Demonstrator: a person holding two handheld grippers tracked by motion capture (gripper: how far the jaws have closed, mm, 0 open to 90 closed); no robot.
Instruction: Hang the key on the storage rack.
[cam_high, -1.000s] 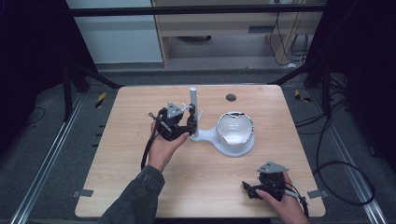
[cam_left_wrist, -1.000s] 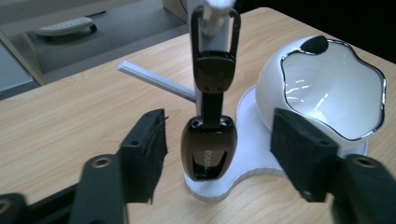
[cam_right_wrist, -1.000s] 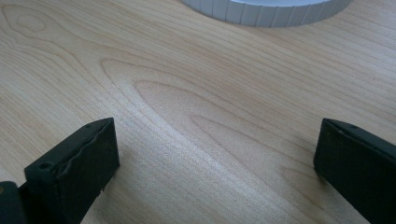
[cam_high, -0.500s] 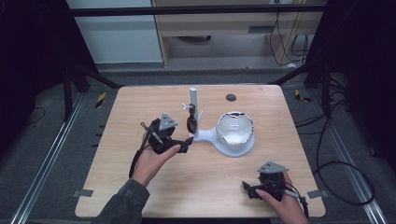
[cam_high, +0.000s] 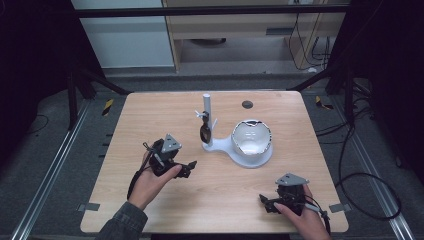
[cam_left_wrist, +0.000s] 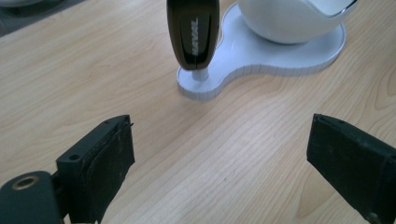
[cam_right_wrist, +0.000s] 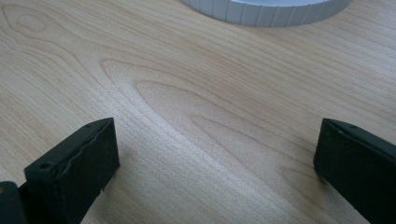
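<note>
Left hand-held gripper (cam_high: 187, 167), left of frame centre, has just spread wide, empty, near the dark sunglasses (cam_high: 205, 133) hanging on the white stand (cam_high: 235, 150); right hand-held gripper (cam_high: 266, 202) spread, lower right

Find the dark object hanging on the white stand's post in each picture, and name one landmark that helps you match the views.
High view: the dark object hangs on the post, centre of the table, left of the white bowl.
Left gripper view: top centre, above the stand's white base.
Right gripper view: not in it.
Shared landmark: the white base's ridged edge, in all three.
</note>
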